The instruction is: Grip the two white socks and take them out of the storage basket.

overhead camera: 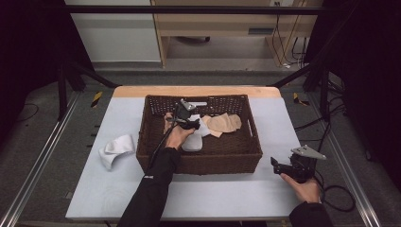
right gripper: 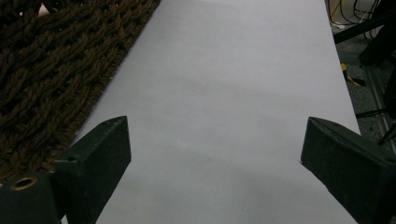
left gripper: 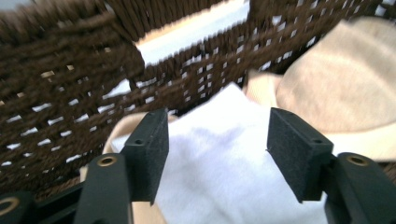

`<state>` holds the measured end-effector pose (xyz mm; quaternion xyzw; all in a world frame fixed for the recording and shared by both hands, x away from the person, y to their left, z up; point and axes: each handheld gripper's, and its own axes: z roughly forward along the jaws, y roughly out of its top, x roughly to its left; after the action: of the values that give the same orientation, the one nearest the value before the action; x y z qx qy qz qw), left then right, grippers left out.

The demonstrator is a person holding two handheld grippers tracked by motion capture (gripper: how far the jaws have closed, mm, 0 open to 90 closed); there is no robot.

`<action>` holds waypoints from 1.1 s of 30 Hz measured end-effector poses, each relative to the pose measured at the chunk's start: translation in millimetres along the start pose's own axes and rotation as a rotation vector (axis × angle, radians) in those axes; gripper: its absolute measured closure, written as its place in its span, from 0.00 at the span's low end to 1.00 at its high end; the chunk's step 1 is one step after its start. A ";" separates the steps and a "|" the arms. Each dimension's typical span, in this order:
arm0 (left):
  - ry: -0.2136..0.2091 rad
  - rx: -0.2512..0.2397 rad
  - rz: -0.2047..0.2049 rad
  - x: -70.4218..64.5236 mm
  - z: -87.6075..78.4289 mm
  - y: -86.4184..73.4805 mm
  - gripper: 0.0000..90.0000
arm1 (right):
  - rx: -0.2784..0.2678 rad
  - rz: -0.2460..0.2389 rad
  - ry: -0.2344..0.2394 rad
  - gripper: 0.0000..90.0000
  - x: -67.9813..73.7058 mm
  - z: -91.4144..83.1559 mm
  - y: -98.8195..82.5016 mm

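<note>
A brown wicker basket (overhead camera: 198,163) stands mid-table. In it lie a white cloth (overhead camera: 195,139) and a beige cloth (overhead camera: 226,123). My left gripper (overhead camera: 191,124) is down inside the basket, open. In the left gripper view the left gripper (left gripper: 217,154) has its jaws apart on either side of the white cloth (left gripper: 224,116), with the beige cloth (left gripper: 345,88) to the right and the basket wall (left gripper: 60,70) behind. My right gripper (overhead camera: 275,163) hovers over the table right of the basket, open and holding nothing (right gripper: 212,154).
Another white cloth (overhead camera: 116,149) lies crumpled on the grey table (overhead camera: 227,194) left of the basket. The basket's side (right gripper: 51,70) is at the left of the right gripper view, with bare table (right gripper: 233,70) ahead. Cables and frame bars lie beyond the right edge.
</note>
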<state>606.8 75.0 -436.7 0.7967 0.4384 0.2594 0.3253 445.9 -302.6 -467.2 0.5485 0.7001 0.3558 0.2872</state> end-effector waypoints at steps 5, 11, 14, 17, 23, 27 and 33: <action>-0.036 0.033 -0.029 0.6 6.8 -3.9 0.31 | 0.002 -0.001 0.000 0.10 0.1 0.2 0.0; -0.056 0.111 -0.021 -1.6 13.9 -10.4 0.35 | 0.003 -0.001 0.001 0.10 0.2 0.3 0.0; -0.041 0.129 -0.017 -1.0 12.6 -10.3 0.47 | 0.002 0.000 0.001 0.10 0.1 0.3 0.1; -0.041 0.142 -0.011 -0.7 10.1 -9.5 0.67 | 0.002 0.000 0.003 0.10 0.1 -0.1 0.0; -0.053 0.135 -0.034 0.8 1.1 -5.7 0.89 | 0.001 -0.001 0.002 0.10 -0.4 -0.2 0.0; -0.064 0.114 -0.053 1.6 -4.9 -3.4 0.96 | 0.001 -0.001 0.002 0.10 -0.5 -0.4 0.0; -0.073 0.021 -0.080 4.0 -16.7 1.5 0.97 | -0.001 -0.001 0.001 0.10 -0.7 -0.8 0.1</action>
<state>597.8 82.7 -424.1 0.7907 0.4606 0.2124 0.3428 445.4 -303.4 -466.7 0.5479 0.7003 0.3564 0.2871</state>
